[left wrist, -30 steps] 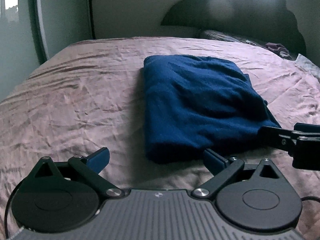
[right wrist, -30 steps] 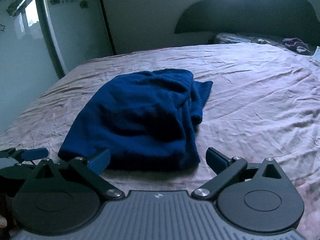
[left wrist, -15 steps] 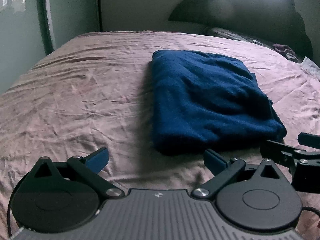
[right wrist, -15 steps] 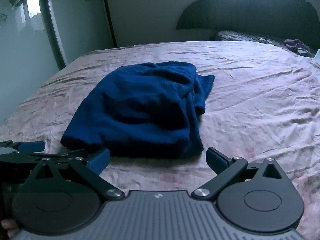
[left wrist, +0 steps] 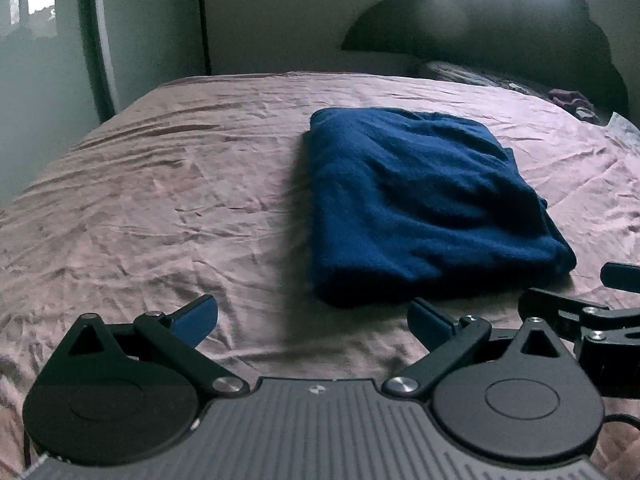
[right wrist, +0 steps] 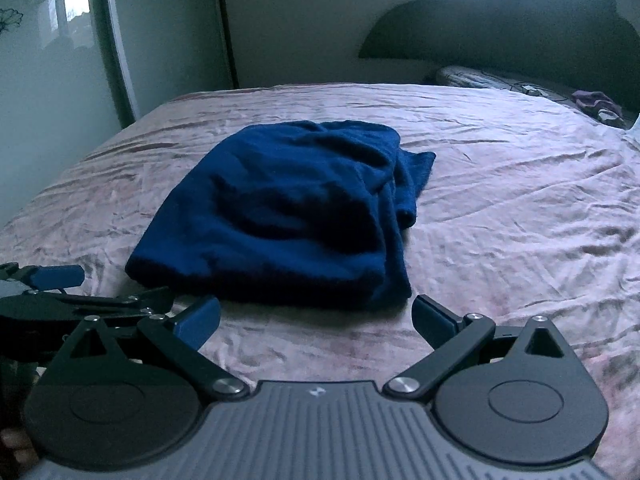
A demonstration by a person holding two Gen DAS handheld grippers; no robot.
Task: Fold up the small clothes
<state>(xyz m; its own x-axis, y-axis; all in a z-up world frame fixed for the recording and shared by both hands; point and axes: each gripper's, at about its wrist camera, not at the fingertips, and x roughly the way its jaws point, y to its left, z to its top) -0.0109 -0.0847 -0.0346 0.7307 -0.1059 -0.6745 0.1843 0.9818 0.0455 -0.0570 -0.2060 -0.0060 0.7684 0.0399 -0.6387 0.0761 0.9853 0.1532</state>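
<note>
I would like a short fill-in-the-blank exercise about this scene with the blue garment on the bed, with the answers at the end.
1. The folded garment has the colour ____.
2. It lies on a pink, wrinkled ____.
3. The left gripper has its jaws ____ and holds nothing.
4. The right gripper is ____ the garment, not touching it.

Missing words: blue; bed sheet; open; apart from

We see the folded navy garment (left wrist: 420, 204) at 1 o'clock on the pink bedsheet (left wrist: 160, 208); left gripper (left wrist: 312, 320) jaws spread, empty; right gripper (left wrist: 592, 304) at 3.
</note>
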